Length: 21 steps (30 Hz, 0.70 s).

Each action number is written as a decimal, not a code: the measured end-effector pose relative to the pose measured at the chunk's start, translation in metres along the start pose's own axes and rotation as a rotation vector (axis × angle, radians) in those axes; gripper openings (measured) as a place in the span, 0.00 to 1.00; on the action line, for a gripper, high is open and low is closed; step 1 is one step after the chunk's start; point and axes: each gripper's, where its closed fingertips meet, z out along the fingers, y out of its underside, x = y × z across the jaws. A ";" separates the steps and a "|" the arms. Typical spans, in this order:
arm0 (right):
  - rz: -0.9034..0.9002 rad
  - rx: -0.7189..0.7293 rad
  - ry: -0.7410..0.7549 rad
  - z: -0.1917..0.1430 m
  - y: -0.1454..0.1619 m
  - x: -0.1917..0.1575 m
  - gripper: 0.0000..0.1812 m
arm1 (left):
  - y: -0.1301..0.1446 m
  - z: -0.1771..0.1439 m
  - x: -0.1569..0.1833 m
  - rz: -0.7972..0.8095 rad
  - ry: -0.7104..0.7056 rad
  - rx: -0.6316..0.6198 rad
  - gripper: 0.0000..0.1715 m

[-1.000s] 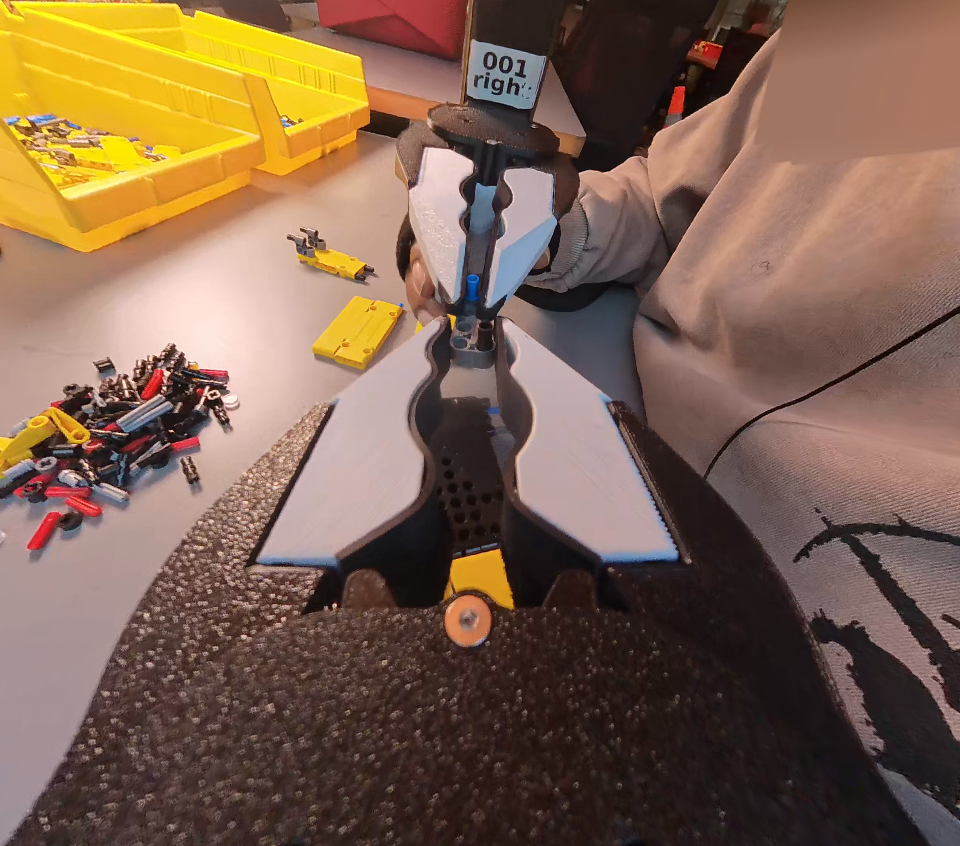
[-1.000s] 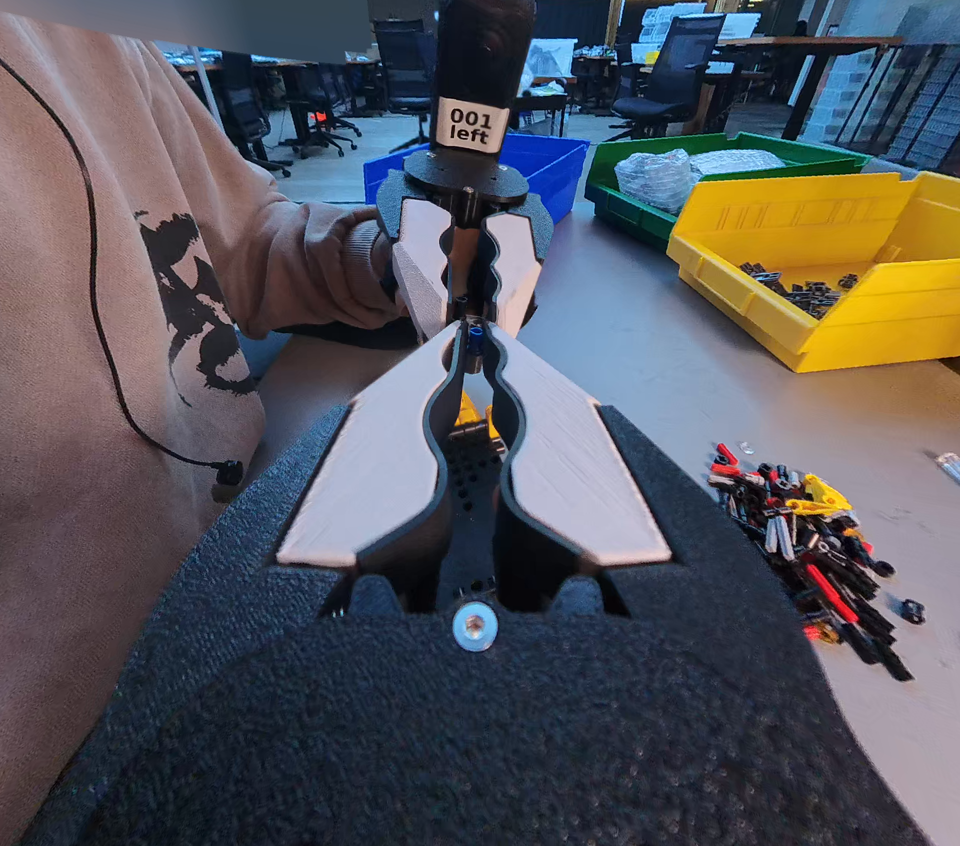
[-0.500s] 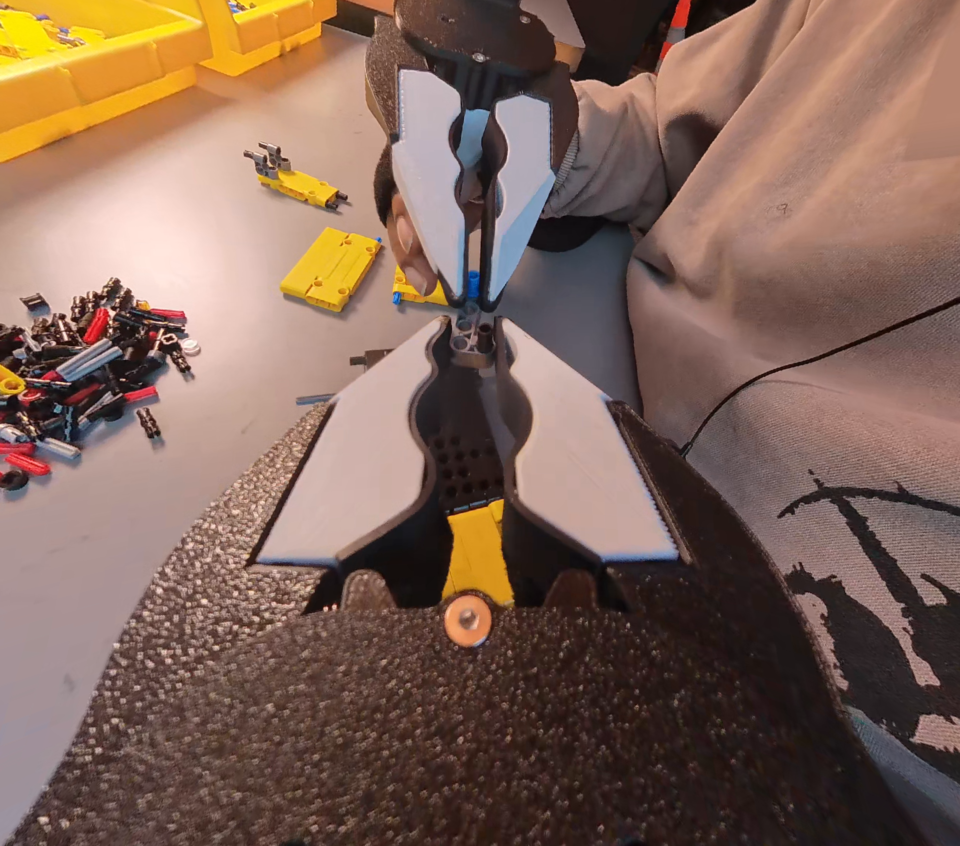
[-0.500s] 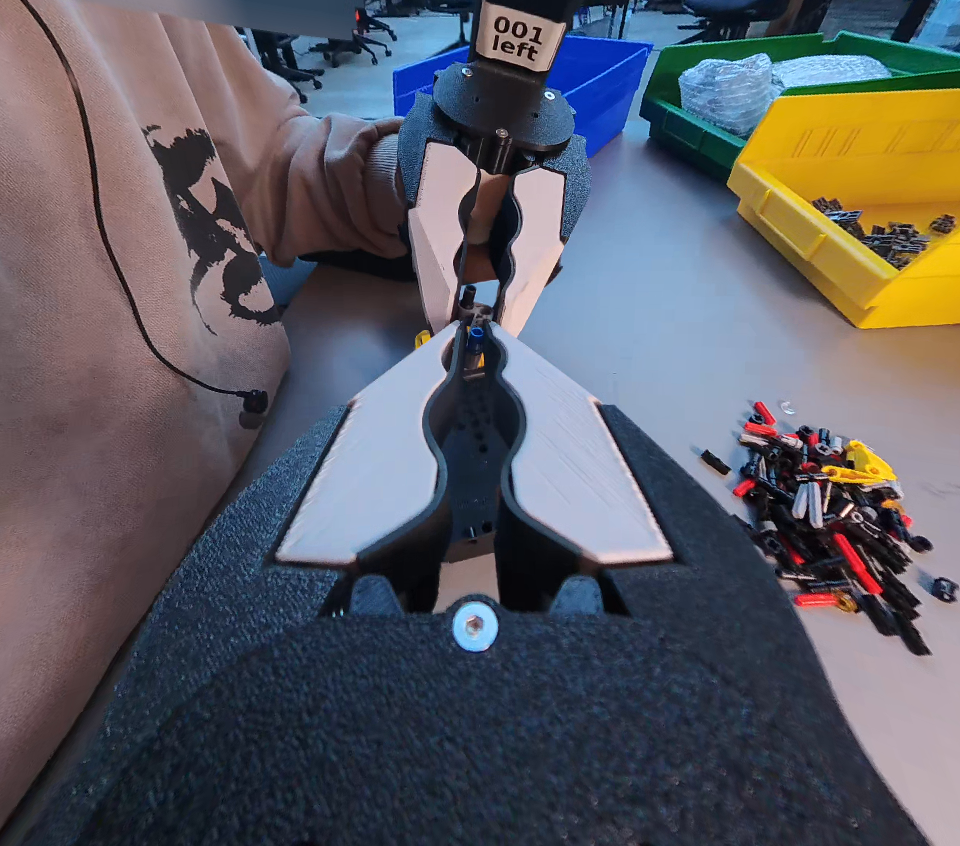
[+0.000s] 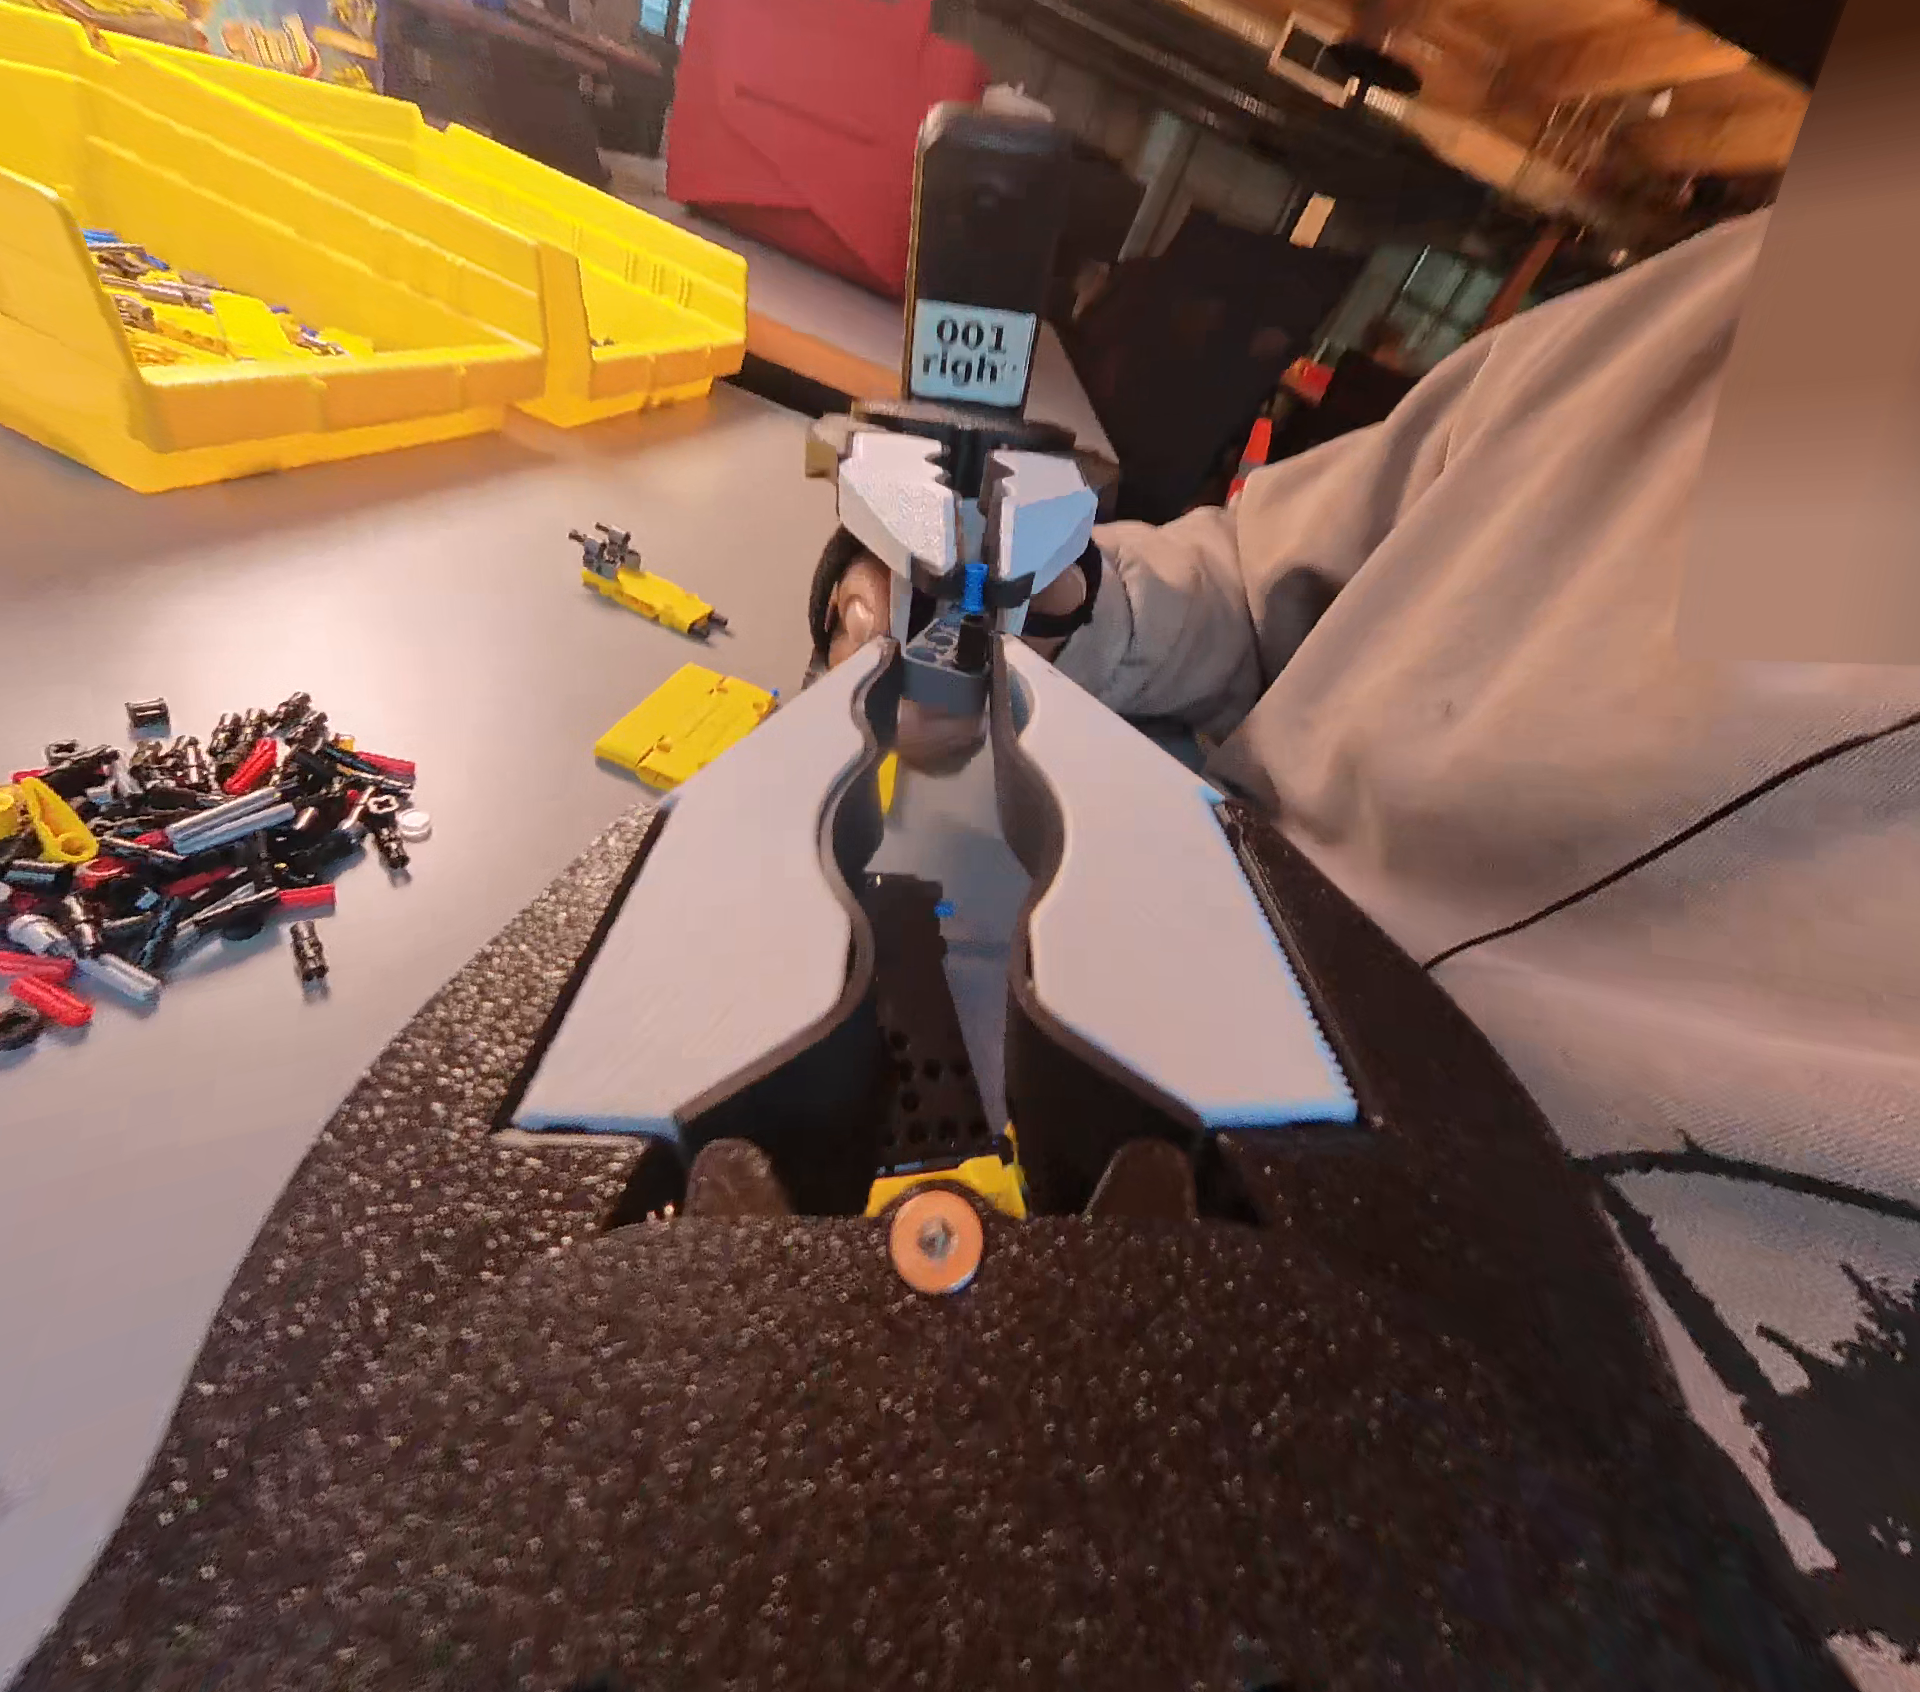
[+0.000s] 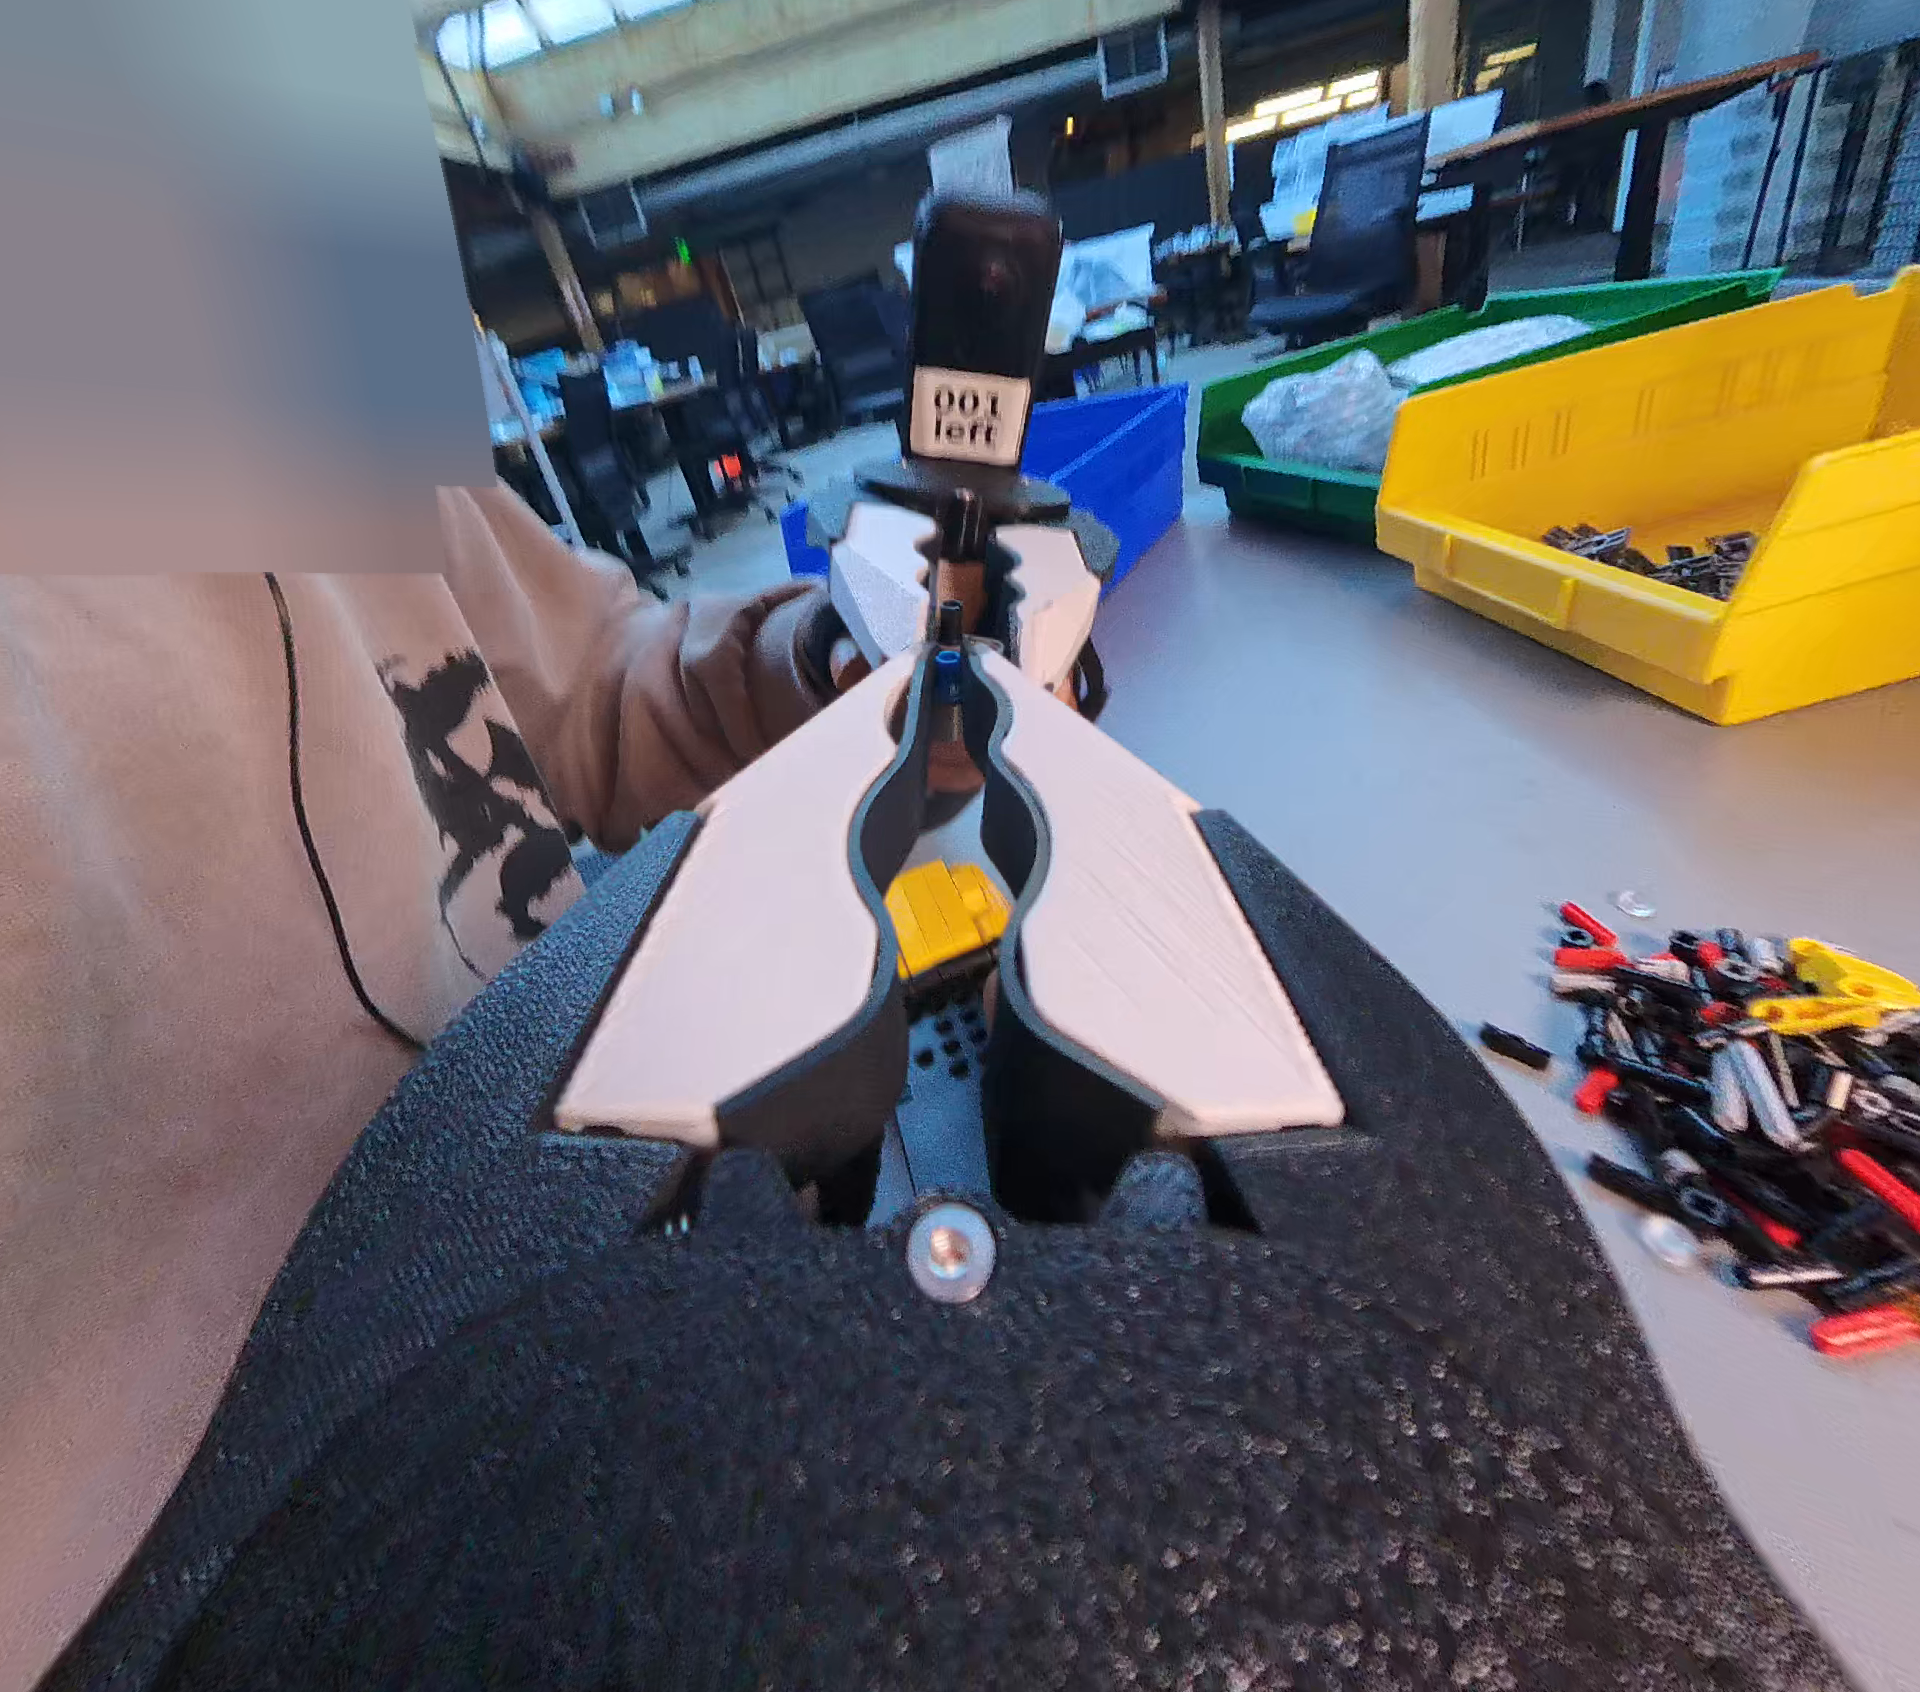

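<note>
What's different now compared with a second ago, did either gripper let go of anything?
Neither let go. The left gripper still clamps the grey holed beam, and the right gripper still pinches the blue pin. Both tilted down half a second ago and have since swung back up, tips still meeting. The black pin stays in the beam. The loose parts pile, yellow panel and yellow bins have not moved.

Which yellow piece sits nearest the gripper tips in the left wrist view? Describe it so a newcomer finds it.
Start at the yellow bins on the grey table, then come toward the left gripper. Just left of its tips lies a flat yellow panel. Unlike the small yellow assembly behind it, it is a plain rectangle with no grey parts on top.
</note>
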 end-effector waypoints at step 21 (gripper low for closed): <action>0.064 0.303 0.077 0.011 -0.039 -0.001 0.01 | -0.045 -0.005 0.004 -0.568 0.309 0.475 0.08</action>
